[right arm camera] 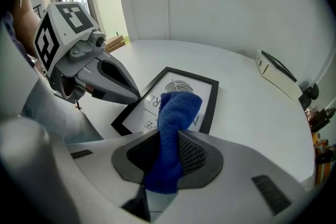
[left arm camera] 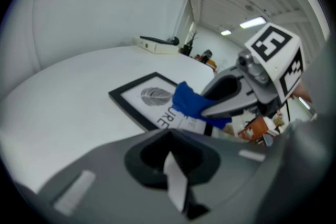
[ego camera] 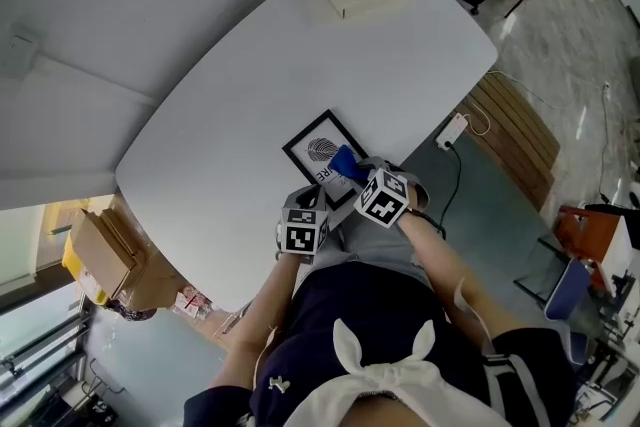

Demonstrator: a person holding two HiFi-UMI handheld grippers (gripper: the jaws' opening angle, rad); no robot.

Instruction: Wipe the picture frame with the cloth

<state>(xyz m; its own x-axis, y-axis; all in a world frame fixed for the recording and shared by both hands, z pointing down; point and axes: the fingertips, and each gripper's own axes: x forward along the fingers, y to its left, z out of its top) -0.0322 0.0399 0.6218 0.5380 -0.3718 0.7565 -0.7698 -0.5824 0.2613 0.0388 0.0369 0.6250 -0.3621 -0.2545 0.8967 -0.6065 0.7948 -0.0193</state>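
Our right hand-held gripper [right arm camera: 176,150] is clenching the blue cloth [right arm camera: 177,113], which is bunching up between the jaws and sticking out ahead of them. The free end of the cloth is lying on the glass of the picture frame [right arm camera: 181,84], over the printed lettering at the near part of the picture. Our left hand-held gripper [left arm camera: 168,159] is keeping its jaws together on nothing, with its tip sitting at about 9 o'clock of the cloth, just beside the near edge of the frame. We cannot tell whether it is touching that edge.

The frame is lying flat on the white bench [ego camera: 230,85], near the edge closest to us. In the head view the cloth is covering its 4 o'clock corner.

We are judging the wiping as under way and not finished. The cloth is on the glass, while the fingerprint print, the far half of the glass and the black border are waiting uncovered at 12 o'clock.
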